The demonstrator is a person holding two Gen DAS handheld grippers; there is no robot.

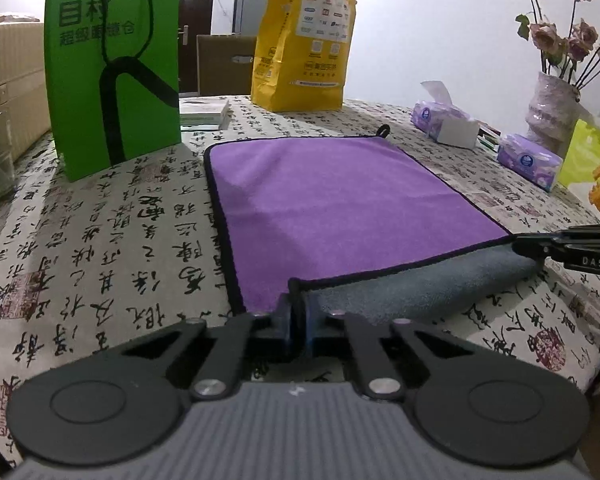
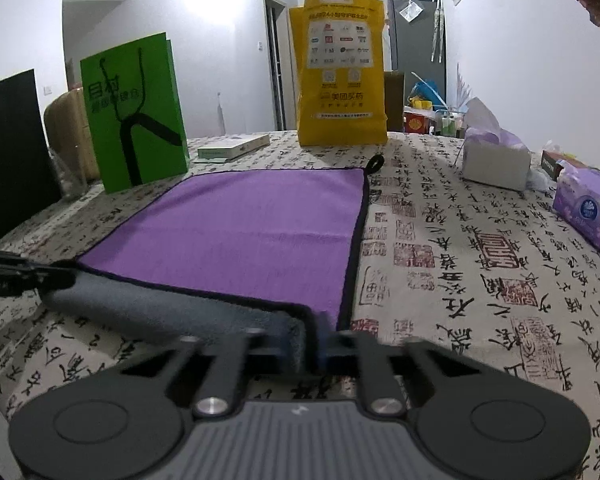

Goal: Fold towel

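A square purple microfibre towel with a grey underside and dark piped edge [image 1: 332, 204] lies spread on the calligraphy-print tablecloth [image 1: 100, 240], filling the centre of both wrist views, its near hem turned up and rolled over so the grey backing shows along the lower middle of each frame. The left gripper [image 1: 297, 328], at the bottom centre of its own view, has its black tongs brought together on the towel's near left corner, the dark piping pinched between them. The right gripper [image 2: 315, 340] is likewise clamped on the near right corner, cloth visibly sandwiched between its fingers; it also appears at the right edge of the left view, and the left one at the left edge of the right view. The towel's far edge, with a small black hanging loop [image 2: 376, 162], rests flat in the upper middle of the frame, short of a tall green paper shopping bag [image 1: 114, 64] at upper left and a yellow printed paper bag [image 2: 342, 70] at top centre. By the look of it, the first fold is under way: both near corners are lifted. The next move appears to call for carrying the two corners forward together, level and evenly spaced, and laying them on the far corners so the edges line up
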